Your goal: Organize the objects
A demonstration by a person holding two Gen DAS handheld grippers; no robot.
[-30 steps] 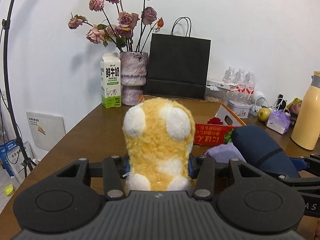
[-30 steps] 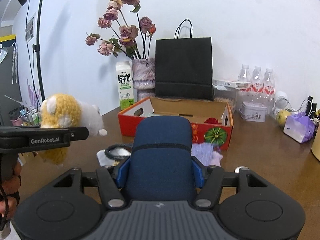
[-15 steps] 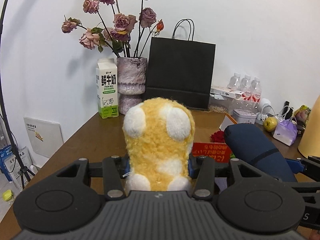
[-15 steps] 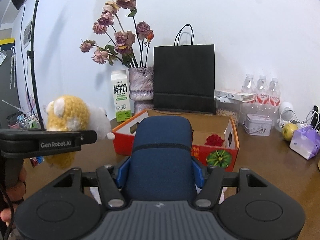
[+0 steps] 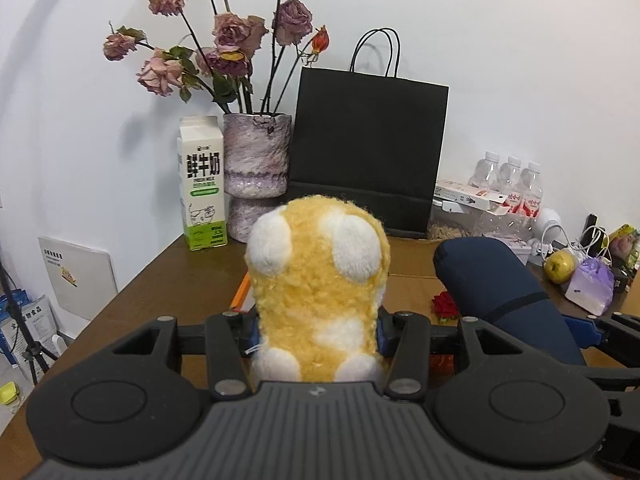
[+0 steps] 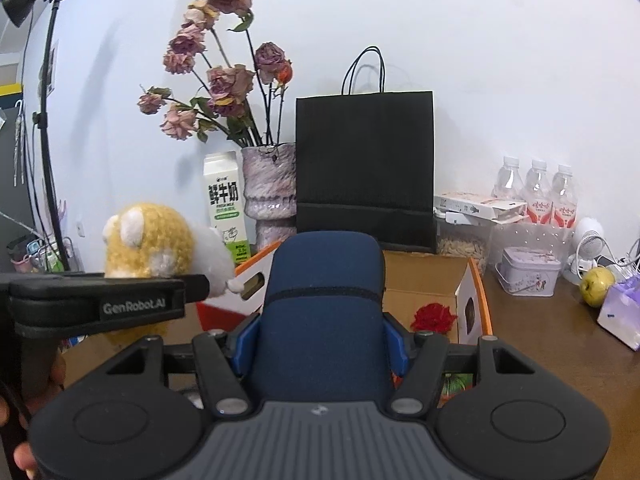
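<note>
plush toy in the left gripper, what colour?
Yellow-orange with white patches. The plush toy shows best in the left wrist view, clamped in the left gripper.

In my left tool (image 5: pixel 318 334), low in the centre of its view, sits the plush toy (image 5: pixel 318 280); my right tool (image 6: pixel 322 344) holds the pouch (image 6: pixel 324 312) the same way. Behind both, mid-frame, the open box (image 6: pixel 424 280) rests on the tabletop (image 5: pixel 168 280) with a yarn flower (image 6: pixel 434 317) inside. Along the wall behind it stand the milk carton (image 5: pixel 202 184), vase (image 5: pixel 256 168) and paper bag (image 5: pixel 366 152), left to right. Bottles (image 6: pixel 536 188), a tin (image 6: pixel 528 270) and an apple (image 6: pixel 597 286) lie at right.
</note>
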